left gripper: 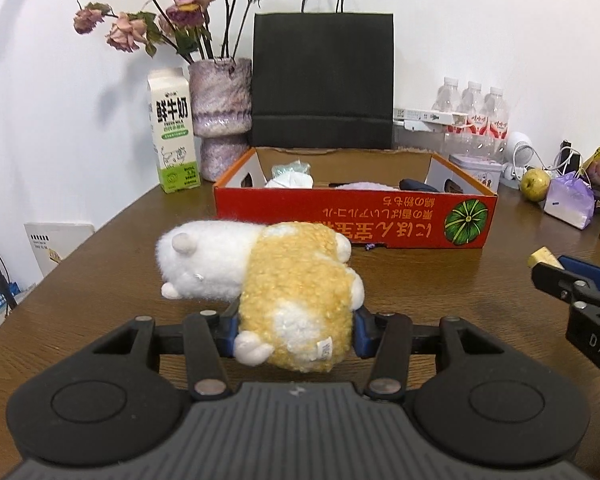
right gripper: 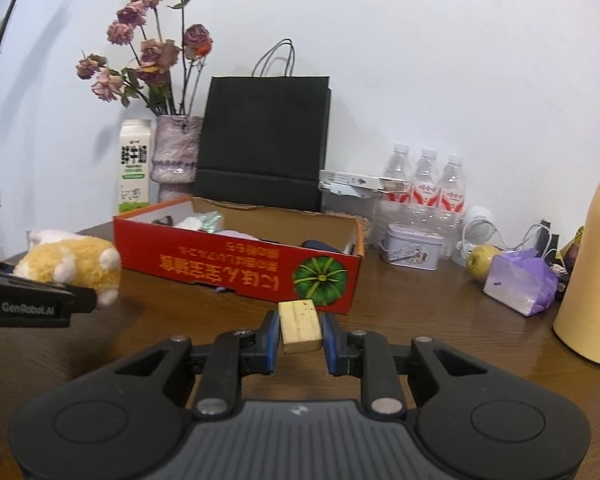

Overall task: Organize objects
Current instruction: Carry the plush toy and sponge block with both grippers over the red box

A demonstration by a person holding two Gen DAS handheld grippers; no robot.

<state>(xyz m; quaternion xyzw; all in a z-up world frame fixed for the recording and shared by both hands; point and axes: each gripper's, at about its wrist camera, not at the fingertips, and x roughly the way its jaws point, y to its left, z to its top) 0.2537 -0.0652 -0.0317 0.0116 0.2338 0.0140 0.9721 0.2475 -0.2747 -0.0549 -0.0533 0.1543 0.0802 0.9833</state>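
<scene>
1. Far left of the left wrist view, things beside the bench [left gripper: 100, 272] are cut by the frame edge and too dim to name.
2. The left gripper [left gripper: 296, 330] has its jaws squeezed on the hind end of the plush toy [left gripper: 260, 276], lower centre; the blue pads are mostly buried in its yellow fleece, so their tips are hidden.
3. Behind it, mid-frame, the red cardboard box [left gripper: 352, 220] stands open. Only the tops of its contents clear the front wall: a white crumpled packet [left gripper: 290, 176], something pale lilac, something dark. I cannot name them.
4. The black paper bag [left gripper: 322, 80] behind the box shows nothing of its inside.
5. In the right wrist view, lower centre, the right gripper [right gripper: 301, 330] has its jaws narrowly closed on a pale block [right gripper: 300, 326].
</scene>
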